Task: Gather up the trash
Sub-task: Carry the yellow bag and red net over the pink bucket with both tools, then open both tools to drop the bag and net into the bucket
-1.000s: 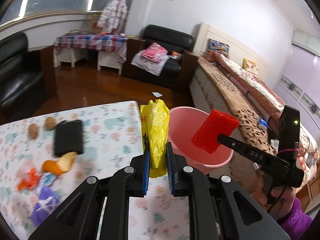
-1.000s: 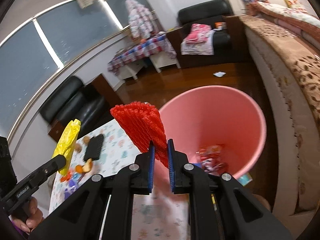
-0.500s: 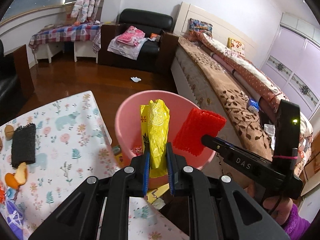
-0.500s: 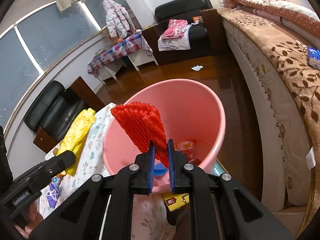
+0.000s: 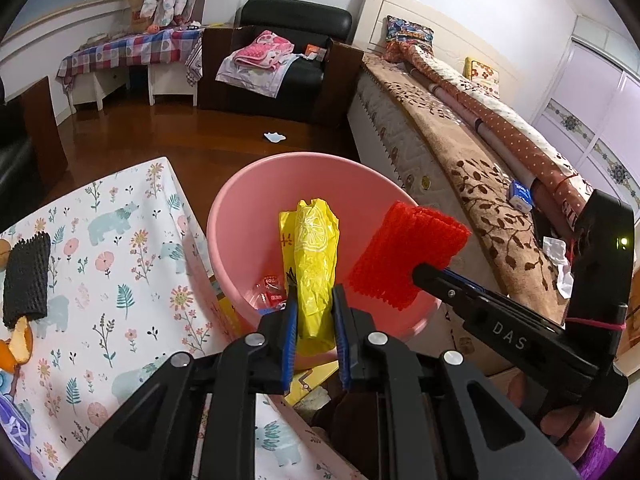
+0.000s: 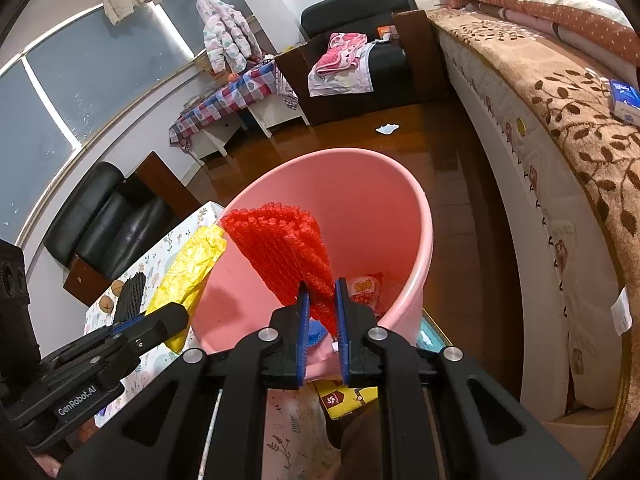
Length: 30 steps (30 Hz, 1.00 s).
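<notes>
My left gripper (image 5: 314, 300) is shut on a crumpled yellow plastic bag (image 5: 310, 260) and holds it over the pink bin (image 5: 240, 216). My right gripper (image 6: 320, 292) is shut on a red foam net (image 6: 280, 244) and holds it over the same bin (image 6: 400, 208). In the left wrist view the red net (image 5: 404, 256) hangs over the bin's right rim. In the right wrist view the yellow bag (image 6: 188, 268) sits at the bin's left rim. Red snack wrappers (image 6: 364, 288) lie at the bin's bottom.
The floral table (image 5: 120, 272) on the left holds a black foam net (image 5: 26, 276), orange peel (image 5: 20, 344) and a purple wrapper (image 5: 12, 428). A bed (image 5: 460, 140) runs along the right. A yellow box (image 6: 348, 396) lies on the floor under the bin.
Both grippers have moved from above the table's edge to over the bin's opening, each still holding its piece of trash. The bin now fills the middle of both views.
</notes>
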Available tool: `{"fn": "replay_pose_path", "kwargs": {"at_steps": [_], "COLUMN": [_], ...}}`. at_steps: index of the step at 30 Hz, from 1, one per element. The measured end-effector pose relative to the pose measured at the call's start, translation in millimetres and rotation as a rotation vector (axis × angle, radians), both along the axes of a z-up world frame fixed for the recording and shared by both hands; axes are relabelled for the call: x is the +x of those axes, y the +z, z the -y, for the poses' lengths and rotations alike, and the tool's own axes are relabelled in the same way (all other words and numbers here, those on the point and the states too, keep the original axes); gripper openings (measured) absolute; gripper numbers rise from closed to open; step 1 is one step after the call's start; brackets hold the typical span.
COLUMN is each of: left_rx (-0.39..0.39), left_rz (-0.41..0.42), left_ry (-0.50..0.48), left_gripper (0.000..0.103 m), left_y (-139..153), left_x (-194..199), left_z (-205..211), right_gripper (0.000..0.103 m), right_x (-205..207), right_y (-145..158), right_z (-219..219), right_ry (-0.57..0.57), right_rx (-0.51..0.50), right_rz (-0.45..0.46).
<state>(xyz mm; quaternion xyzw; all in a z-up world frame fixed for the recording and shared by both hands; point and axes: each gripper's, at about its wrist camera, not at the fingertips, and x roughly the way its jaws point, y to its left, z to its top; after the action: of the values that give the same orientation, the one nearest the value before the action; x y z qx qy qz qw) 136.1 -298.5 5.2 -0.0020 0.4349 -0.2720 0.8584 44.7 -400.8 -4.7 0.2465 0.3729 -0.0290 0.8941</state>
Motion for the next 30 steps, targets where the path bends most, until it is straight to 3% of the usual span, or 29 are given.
{"fn": "replay_pose_path", "kwargs": {"at_steps": [3,5,8,11,16,30], "left_rx": [-0.003,-0.003,-0.007,-0.008,-0.010,-0.031], "left_rz": [-0.011,-0.008,0.008,0.023,0.039,0.075], "left_ry": [0.013,0.017,0.015,0.013,0.020,0.069], "left_gripper": [0.022,0.035,0.043,0.044,0.044,0.044], "left_y": [-2,-2,1,6,12,26], "left_x": [1,0,-3,-6,-11,-28], "left_z": [-1,-1,-2,-4,-10,-35], "right_gripper": [0.013,0.013,0.013,0.016,0.029,0.031], "right_x": [1,1,1,2,0,-1], "right_y": [-1,-1,0,1,2,16], "right_z": [2,2,1,2,1,-7], "right_ry": [-0.004,0.001,-0.001,-0.005,-0.009,-0.002], "right_rx": [0.010,0.013,0.013,0.022,0.028,-0.025], "right_rz": [-0.001,-0.001,0.003,0.006,0.012,0.027]}}
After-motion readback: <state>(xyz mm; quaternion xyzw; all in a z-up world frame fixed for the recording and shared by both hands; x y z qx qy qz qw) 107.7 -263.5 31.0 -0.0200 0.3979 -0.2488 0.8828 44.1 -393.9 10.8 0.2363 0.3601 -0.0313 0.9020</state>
